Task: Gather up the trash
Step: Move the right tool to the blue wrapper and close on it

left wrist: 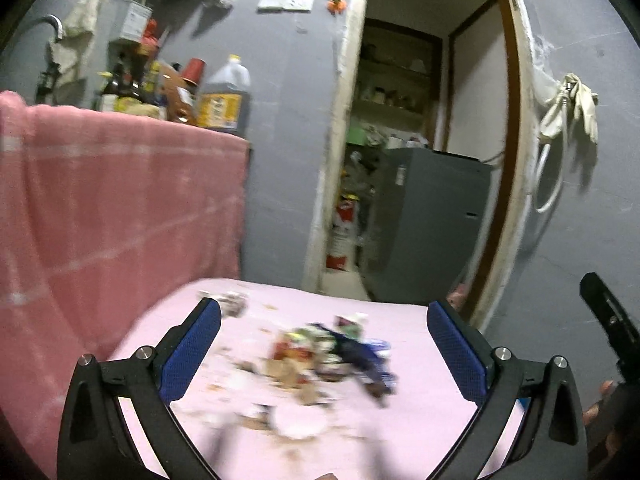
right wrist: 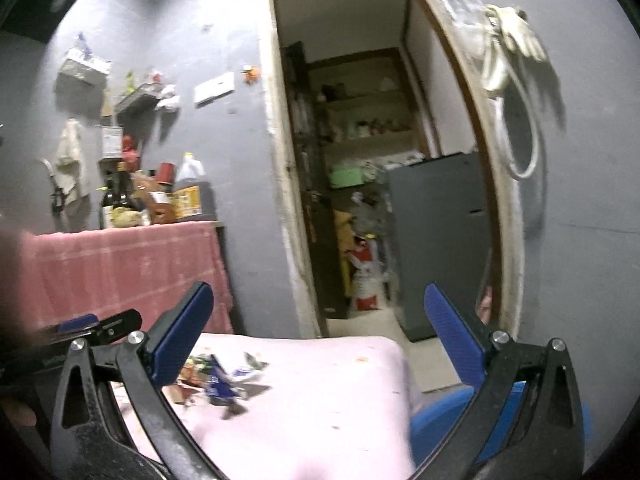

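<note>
Left hand-held gripper [left wrist: 324,352]: jaws spread wide, empty, angled slightly down over the pink-covered surface [left wrist: 420,412]. Right hand-held gripper [right wrist: 316,344]: jaws spread wide, empty, held about level beside it. Trash [left wrist: 332,352]: blurred heap of wrappers and scraps lying on the surface, beyond both grippers' fingertips. Farther off: pink towel [left wrist: 112,200], bottles [left wrist: 224,96], open doorway [left wrist: 420,140].

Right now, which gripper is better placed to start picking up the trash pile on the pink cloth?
Left. The trash pile lies between the left gripper's open fingers; the right gripper, also open, has it off by its left finger.
</note>
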`<state>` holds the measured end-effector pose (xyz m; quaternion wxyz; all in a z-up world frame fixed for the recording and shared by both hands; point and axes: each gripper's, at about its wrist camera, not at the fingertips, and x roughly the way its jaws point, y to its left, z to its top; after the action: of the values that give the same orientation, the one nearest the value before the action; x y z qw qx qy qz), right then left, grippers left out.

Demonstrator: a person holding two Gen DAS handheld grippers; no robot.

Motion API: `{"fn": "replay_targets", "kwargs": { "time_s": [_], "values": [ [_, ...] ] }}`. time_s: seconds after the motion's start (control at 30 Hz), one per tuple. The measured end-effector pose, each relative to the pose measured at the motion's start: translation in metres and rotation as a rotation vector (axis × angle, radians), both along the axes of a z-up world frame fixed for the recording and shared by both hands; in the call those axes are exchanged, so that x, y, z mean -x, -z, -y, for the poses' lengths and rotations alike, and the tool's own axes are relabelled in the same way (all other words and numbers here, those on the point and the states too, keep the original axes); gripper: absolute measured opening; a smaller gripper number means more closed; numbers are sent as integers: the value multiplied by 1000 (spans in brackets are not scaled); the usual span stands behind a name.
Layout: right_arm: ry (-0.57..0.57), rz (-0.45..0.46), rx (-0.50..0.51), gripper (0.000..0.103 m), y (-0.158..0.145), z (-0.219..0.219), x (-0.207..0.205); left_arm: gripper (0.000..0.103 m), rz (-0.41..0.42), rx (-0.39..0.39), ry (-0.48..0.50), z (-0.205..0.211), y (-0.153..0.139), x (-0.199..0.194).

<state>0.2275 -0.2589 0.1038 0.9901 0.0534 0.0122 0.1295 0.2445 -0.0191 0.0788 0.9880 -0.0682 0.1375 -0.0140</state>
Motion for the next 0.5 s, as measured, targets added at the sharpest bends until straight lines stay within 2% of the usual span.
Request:
{"fn": "replay_targets", "kwargs": {
  "time_s": [0.13, 0.3, 0.5],
  "values": [
    [-43, -3, 42, 103, 1, -26, -6, 101, -4, -29, -27, -22, 4, 4],
    [-100, -62, 72, 103, 7, -46, -24, 101, -36, -39, -35, -46, 15, 1],
    [-89, -173, 163, 103, 26, -64, -49, 101, -177, -70, 1, -58, 41, -19]
  ]
}}
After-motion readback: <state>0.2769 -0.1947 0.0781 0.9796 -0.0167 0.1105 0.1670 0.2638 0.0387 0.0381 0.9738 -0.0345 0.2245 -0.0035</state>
